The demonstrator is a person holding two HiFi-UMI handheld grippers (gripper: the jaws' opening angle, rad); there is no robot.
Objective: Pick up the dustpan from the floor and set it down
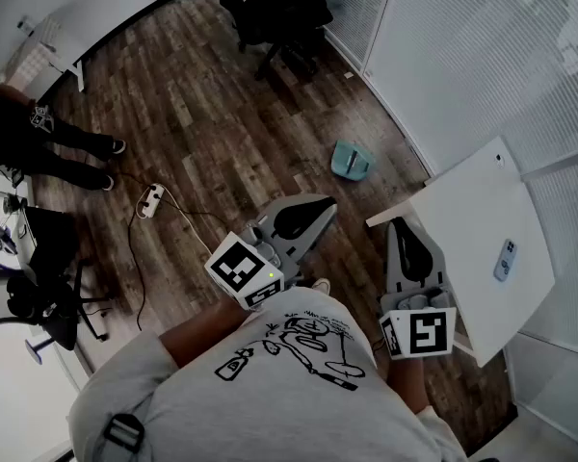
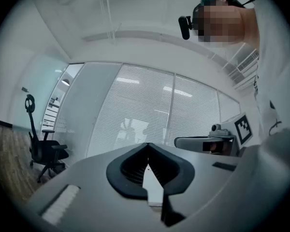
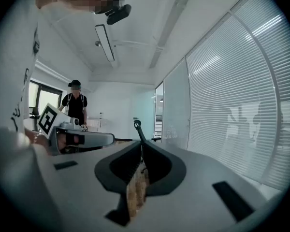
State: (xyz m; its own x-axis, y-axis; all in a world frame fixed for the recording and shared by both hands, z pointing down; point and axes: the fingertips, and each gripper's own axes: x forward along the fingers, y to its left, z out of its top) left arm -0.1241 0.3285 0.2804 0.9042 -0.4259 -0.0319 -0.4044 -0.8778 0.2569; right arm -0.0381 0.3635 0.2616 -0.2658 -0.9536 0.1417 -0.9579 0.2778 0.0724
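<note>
The teal dustpan lies on the wooden floor near the glass wall, well ahead of both grippers. My left gripper is held level above the floor, its jaws closed tip to tip with nothing between them. My right gripper hovers beside the corner of a white table, also shut and empty. Neither gripper touches the dustpan, and neither gripper view shows it. In each gripper view the other gripper shows to one side.
A white table carrying a small device stands at the right. A black office chair is at the back, and a power strip with its cable lies on the floor. A person stands at the left.
</note>
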